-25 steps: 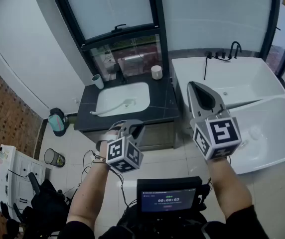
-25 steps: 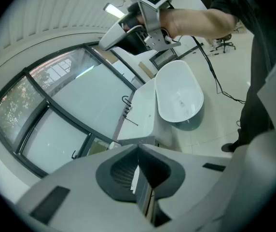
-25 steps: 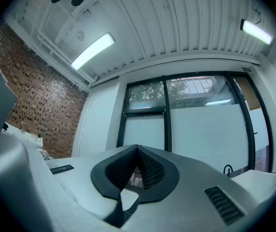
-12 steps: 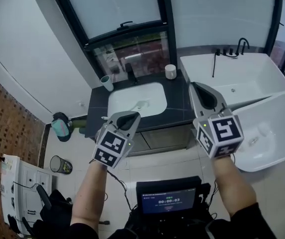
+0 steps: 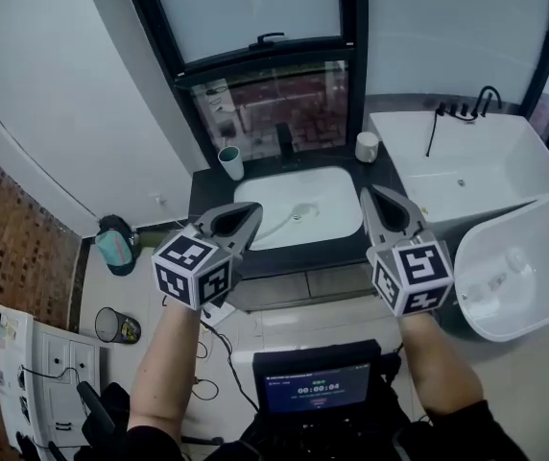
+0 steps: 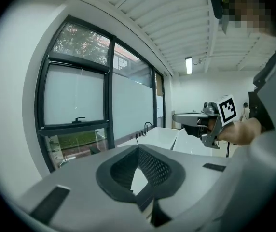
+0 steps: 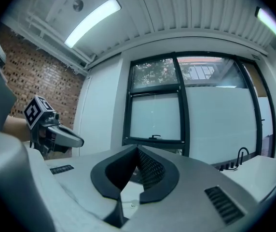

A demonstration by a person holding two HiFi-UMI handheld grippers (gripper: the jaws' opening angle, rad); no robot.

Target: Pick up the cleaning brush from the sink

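Head view: the brush [image 5: 298, 211] lies in the sink [image 5: 337, 185], ahead of and between two clenched, empty tools. Its handle seems to run leftward behind the left hand-held gripper [image 5: 251, 209], nearer than the right hand-held gripper [image 5: 367, 192]

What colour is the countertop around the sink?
Black; the countertop shows best in the head view.

The sink [image 5: 337, 195] looks like glossy ceramic, set in a dark matt countertop [image 5: 207, 192]; at nine o'clock the brick wall [image 5: 6, 257] is rough (bare, unplastered).
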